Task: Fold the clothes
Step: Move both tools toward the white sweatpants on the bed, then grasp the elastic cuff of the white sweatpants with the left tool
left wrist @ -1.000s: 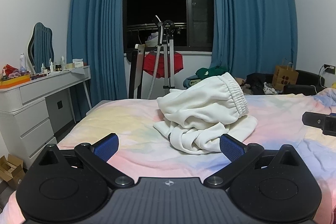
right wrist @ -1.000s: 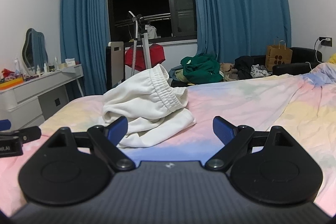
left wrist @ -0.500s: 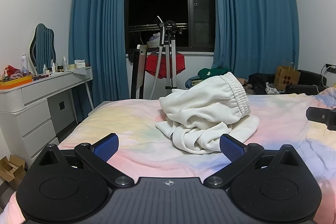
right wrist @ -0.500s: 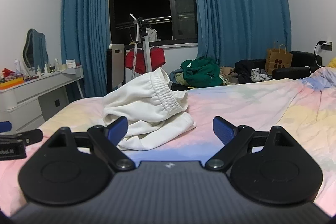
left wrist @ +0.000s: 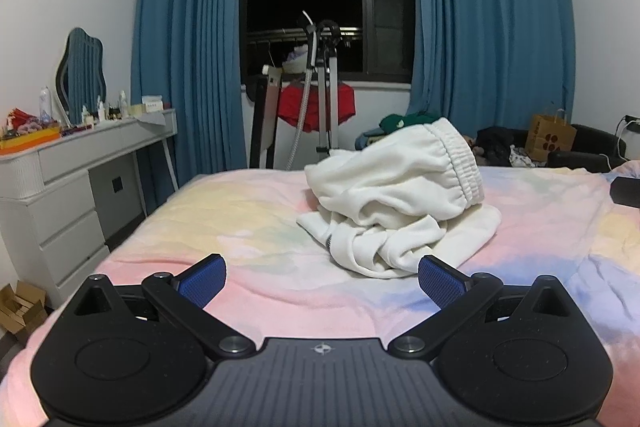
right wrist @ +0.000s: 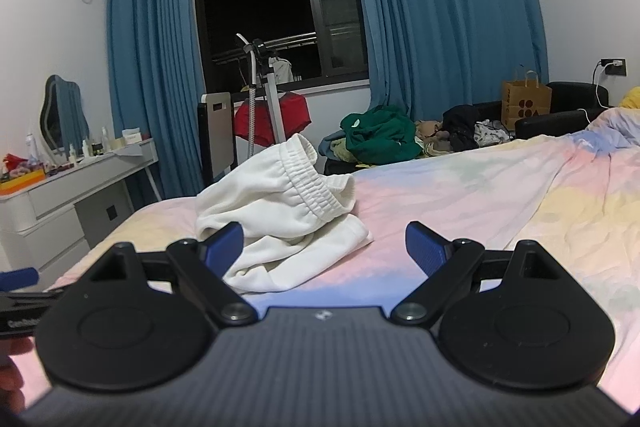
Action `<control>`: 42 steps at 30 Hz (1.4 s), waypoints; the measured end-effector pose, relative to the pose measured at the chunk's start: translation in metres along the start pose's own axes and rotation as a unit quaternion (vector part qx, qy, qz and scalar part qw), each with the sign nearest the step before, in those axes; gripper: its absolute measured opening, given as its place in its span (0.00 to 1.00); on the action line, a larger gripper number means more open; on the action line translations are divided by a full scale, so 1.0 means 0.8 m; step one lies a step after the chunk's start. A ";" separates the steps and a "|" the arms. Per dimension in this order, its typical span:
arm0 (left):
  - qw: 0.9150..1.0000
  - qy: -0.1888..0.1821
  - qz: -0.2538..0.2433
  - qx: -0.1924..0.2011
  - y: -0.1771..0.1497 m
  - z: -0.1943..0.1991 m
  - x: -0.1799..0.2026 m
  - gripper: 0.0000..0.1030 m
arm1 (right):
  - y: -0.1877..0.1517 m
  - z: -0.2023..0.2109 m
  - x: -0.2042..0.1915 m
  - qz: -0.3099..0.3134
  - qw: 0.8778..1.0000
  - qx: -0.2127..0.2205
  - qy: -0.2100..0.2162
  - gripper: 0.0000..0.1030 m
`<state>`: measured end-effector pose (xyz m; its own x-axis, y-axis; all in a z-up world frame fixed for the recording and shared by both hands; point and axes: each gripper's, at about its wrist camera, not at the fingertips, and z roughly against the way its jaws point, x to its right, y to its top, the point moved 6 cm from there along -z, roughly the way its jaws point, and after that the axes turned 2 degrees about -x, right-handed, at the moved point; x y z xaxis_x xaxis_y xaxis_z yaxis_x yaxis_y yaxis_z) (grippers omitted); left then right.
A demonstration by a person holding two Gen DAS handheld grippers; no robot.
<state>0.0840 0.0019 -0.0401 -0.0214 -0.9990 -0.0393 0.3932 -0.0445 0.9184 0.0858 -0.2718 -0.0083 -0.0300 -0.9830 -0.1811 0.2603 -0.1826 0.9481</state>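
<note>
Here, 1 crumpled white sweatpants [left wrist: 396, 211] heap lies on the pastel bedsheet [left wrist: 248, 227]; 2 grippers, left gripper [left wrist: 322, 277] and right gripper [right wrist: 324, 247], hover spread wide, empty.

Soft fleecy white garment [left wrist: 396, 211]; matt cloth bedsheet [left wrist: 248, 227]

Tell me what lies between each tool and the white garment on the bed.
Nothing visible does. Only bare bedspread separates the open left tool and the open right tool from the crumpled white garment.
</note>
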 end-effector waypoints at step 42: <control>0.994 0.027 -0.037 -0.096 0.238 -0.429 0.228 0.29 | -0.084 -0.117 0.107 -0.137 0.980 -0.124 -0.080 0.87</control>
<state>0.4704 -0.1903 -0.0073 -0.0088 -0.9914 -0.1305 0.5616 -0.1128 0.8197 0.1561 -0.3423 -0.1121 -0.2767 -0.8921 -0.3573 0.4471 -0.4486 0.7738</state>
